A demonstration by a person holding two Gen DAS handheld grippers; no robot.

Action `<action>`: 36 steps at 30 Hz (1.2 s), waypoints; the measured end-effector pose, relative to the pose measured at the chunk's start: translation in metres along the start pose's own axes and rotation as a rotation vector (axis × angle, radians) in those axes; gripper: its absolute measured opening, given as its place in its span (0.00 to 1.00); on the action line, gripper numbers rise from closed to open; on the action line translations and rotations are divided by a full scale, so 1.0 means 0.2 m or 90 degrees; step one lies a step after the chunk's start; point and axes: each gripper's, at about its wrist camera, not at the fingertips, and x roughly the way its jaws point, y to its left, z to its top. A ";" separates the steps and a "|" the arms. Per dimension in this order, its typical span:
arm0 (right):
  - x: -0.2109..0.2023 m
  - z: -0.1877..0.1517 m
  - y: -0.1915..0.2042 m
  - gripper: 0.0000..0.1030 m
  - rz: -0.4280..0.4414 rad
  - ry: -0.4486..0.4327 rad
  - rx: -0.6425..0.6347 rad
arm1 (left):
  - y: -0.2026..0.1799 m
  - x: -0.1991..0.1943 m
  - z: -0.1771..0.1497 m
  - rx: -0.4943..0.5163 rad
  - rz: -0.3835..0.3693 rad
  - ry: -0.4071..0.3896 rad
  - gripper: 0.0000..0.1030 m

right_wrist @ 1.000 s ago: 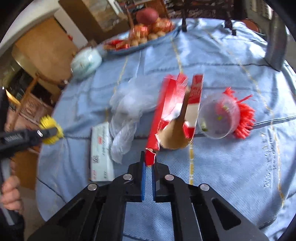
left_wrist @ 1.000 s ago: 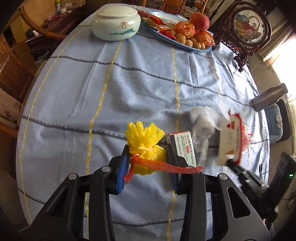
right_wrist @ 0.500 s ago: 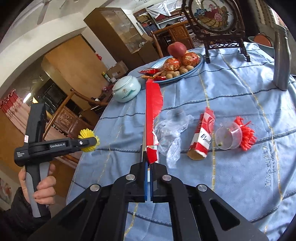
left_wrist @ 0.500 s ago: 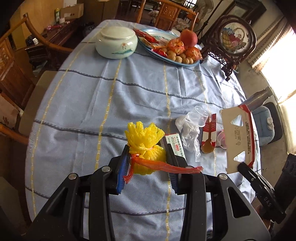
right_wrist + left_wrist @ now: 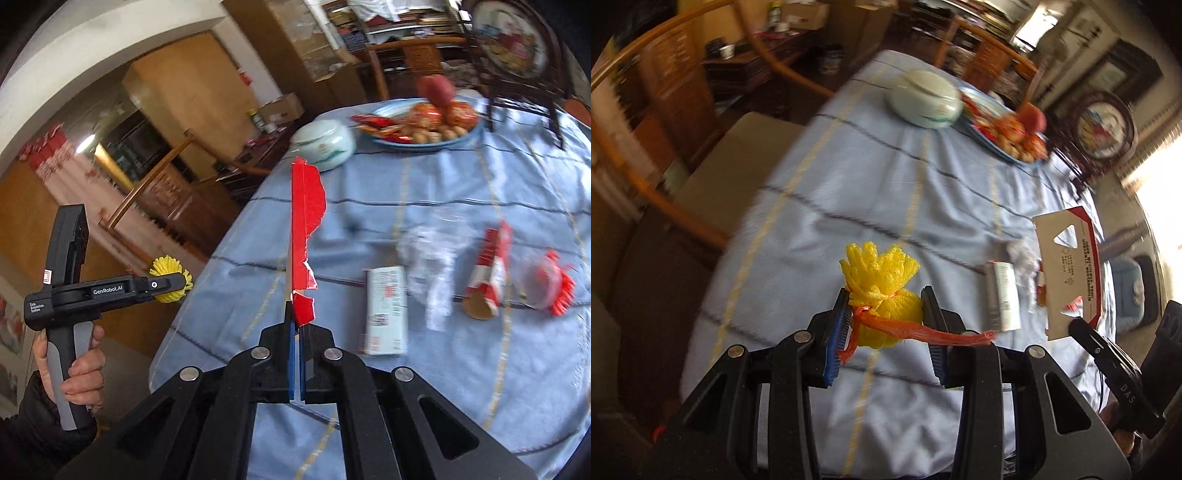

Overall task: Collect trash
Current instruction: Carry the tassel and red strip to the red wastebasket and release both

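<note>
Yellow foam net (image 5: 882,295) fills left gripper (image 5: 886,314) — table edge (image 5: 746,236) beside.

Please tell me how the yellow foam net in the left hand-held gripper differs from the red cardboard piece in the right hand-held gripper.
The yellow foam net is soft and bunched, tied with an orange strip; the red cardboard piece is flat, stiff and torn at its edge. The left hand-held gripper holds the net with its jaws wide apart, while the right hand-held gripper pinches the cardboard with jaws almost closed. Both are held above the table.
</note>
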 end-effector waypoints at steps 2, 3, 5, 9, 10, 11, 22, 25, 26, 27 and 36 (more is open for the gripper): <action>0.06 0.01 0.08 0.02 0.018 0.016 -0.023 | 0.12 -0.05 -0.02 -0.031 0.014 -0.008 0.38; 0.09 0.02 0.13 0.02 0.028 0.024 -0.036 | 0.18 -0.08 -0.04 -0.048 0.021 -0.013 0.38; 0.15 0.03 0.21 0.02 0.045 0.043 -0.058 | 0.29 -0.13 -0.07 -0.078 0.034 -0.022 0.38; 0.28 0.03 0.41 0.02 0.090 0.078 -0.109 | 0.55 -0.26 -0.16 -0.149 0.073 -0.040 0.38; 0.30 0.03 0.47 0.02 0.102 0.088 -0.122 | 0.62 -0.30 -0.20 -0.171 0.086 -0.046 0.38; 0.33 0.02 0.51 0.02 0.114 0.098 -0.134 | 0.66 -0.32 -0.23 -0.183 0.092 -0.049 0.38; 0.66 -0.21 1.17 0.02 0.239 0.255 -0.300 | 1.34 -0.71 -0.93 -0.459 0.201 -0.074 0.38; 0.73 -0.32 1.36 0.02 0.269 0.297 -0.350 | 1.49 -0.77 -1.19 -0.539 0.219 -0.070 0.38; 0.75 -0.37 1.43 0.02 0.281 0.312 -0.367 | 1.53 -0.77 -1.25 -0.558 0.222 -0.067 0.38; 0.76 -0.41 1.51 0.02 0.291 0.326 -0.384 | 1.57 -0.78 -1.34 -0.584 0.225 -0.061 0.38; 0.82 -0.68 1.93 0.02 0.324 0.401 -0.503 | 1.86 -0.68 -1.79 -0.719 0.219 0.013 0.59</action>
